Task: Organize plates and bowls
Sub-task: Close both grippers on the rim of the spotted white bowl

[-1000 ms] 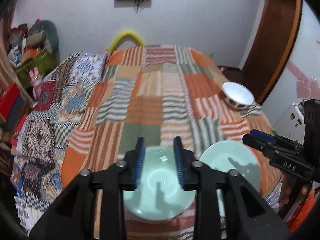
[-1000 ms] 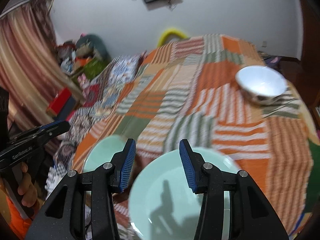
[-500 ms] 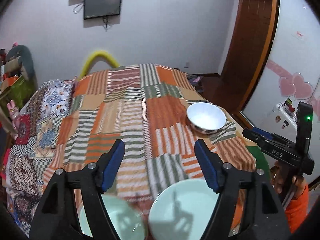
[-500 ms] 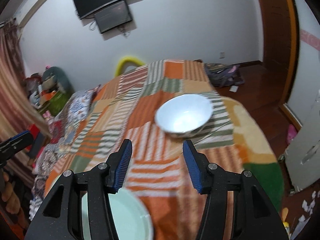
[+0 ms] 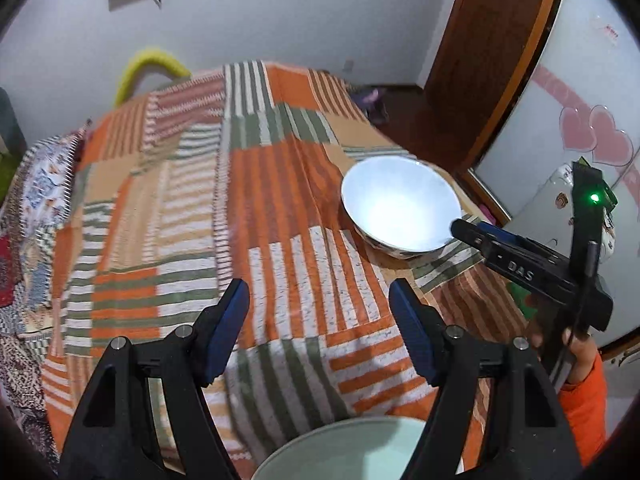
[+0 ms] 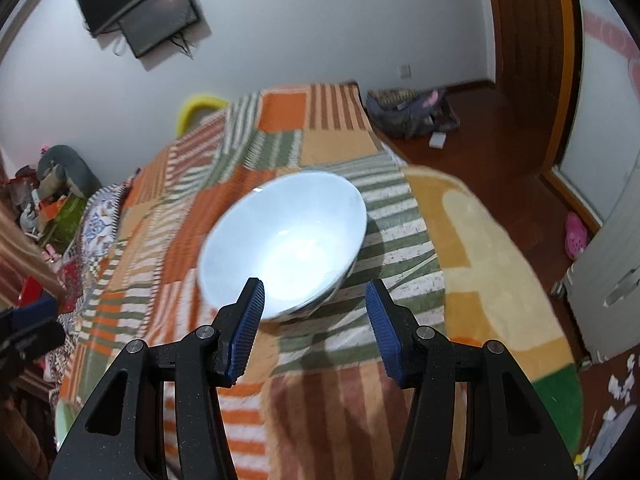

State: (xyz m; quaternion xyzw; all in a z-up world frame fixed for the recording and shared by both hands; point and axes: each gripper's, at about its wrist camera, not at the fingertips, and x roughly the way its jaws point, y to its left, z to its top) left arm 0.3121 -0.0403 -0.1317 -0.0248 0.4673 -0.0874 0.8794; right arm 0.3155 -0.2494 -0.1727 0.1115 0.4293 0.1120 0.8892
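A white bowl (image 6: 282, 246), empty, sits upright on the striped blanket (image 5: 276, 208) near its right edge. The right gripper (image 6: 314, 318) hovers just short of it, jaws open and holding nothing. The left gripper (image 5: 320, 324) is open too, above an empty green plate (image 5: 340, 460) at the blanket's near edge.

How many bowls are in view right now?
1. The white bowl sits on the striped blanket near its right edge, just ahead of the right gripper. The pale green dish at the left view's bottom edge looks like a plate.
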